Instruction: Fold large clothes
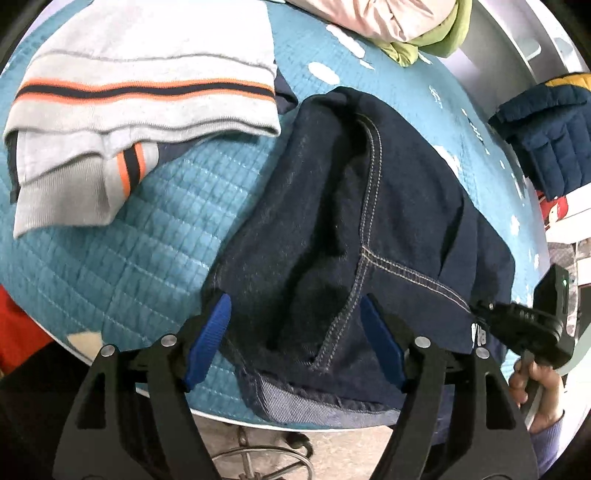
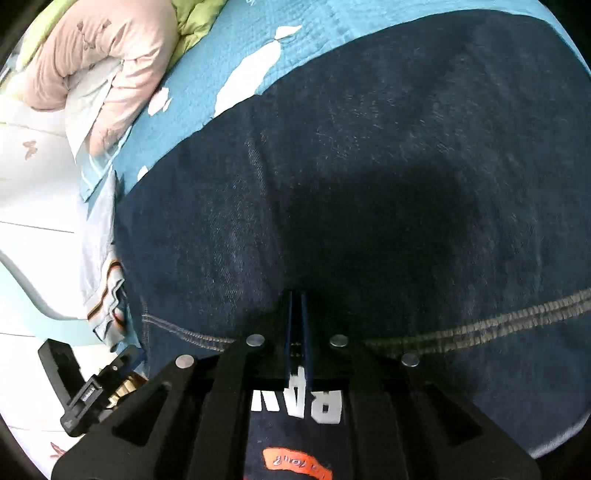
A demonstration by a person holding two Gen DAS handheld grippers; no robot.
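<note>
Dark blue jeans lie bunched on a teal quilted table cover, near the front edge. My left gripper is open, its blue pads on either side of the jeans' near end, around a stitched seam. In the right wrist view the jeans fill the frame. My right gripper is shut, its fingers pressed together against the denim by a double-stitched seam; whether it pinches cloth is hidden. The right gripper also shows in the left wrist view at the jeans' right edge.
A folded grey sweater with orange and navy stripes lies at the back left. Pink and green bedding is heaped at the back. A navy padded jacket sits at the right. A dark garment with white letters lies under my right gripper.
</note>
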